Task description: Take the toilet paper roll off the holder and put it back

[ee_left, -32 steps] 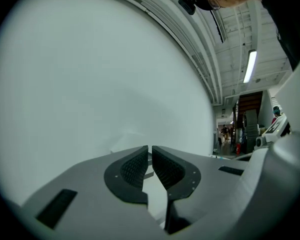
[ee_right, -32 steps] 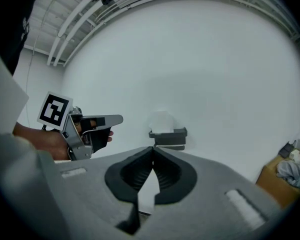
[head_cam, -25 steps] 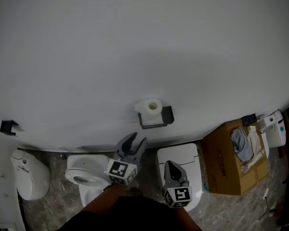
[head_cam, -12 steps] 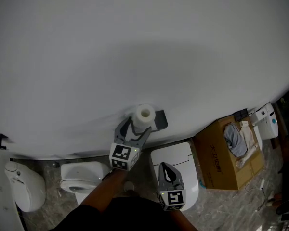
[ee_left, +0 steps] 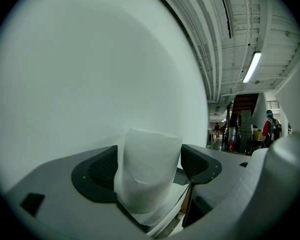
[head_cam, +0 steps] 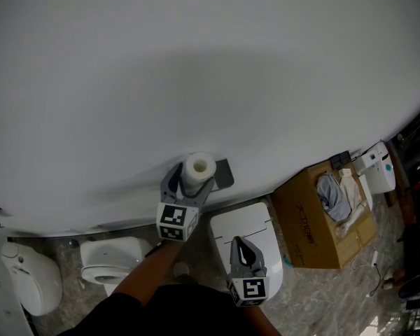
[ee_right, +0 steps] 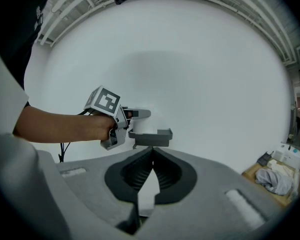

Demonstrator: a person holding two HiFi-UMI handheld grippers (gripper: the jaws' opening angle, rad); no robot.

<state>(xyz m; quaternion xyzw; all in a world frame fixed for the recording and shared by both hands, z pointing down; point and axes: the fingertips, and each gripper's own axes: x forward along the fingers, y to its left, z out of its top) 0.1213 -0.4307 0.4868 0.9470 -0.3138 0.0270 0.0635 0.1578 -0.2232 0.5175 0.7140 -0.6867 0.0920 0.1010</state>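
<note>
A white toilet paper roll (head_cam: 197, 169) stands upright on a dark grey wall holder (head_cam: 223, 176). My left gripper (head_cam: 193, 181) reaches up to it, one jaw on each side of the roll. In the left gripper view the roll (ee_left: 149, 170) fills the gap between the dark pads (ee_left: 99, 171), and the jaws are opening, not squeezing it. My right gripper (head_cam: 246, 256) hangs lower, above a toilet tank, with its jaws closed tip to tip and nothing in them. The right gripper view shows the left gripper (ee_right: 136, 118) at the holder (ee_right: 151, 138).
The holder hangs on a plain white wall (head_cam: 196, 68). Below stand a toilet bowl (head_cam: 106, 259), a white tank lid (head_cam: 241, 224) and another white fixture (head_cam: 24, 282). An open cardboard box (head_cam: 313, 224) with cloth inside and a white device (head_cam: 376, 168) are at the right.
My left gripper has risen from below the holder up to the roll and now straddles it. My right gripper has stayed low and shut. The head view has shifted.
</note>
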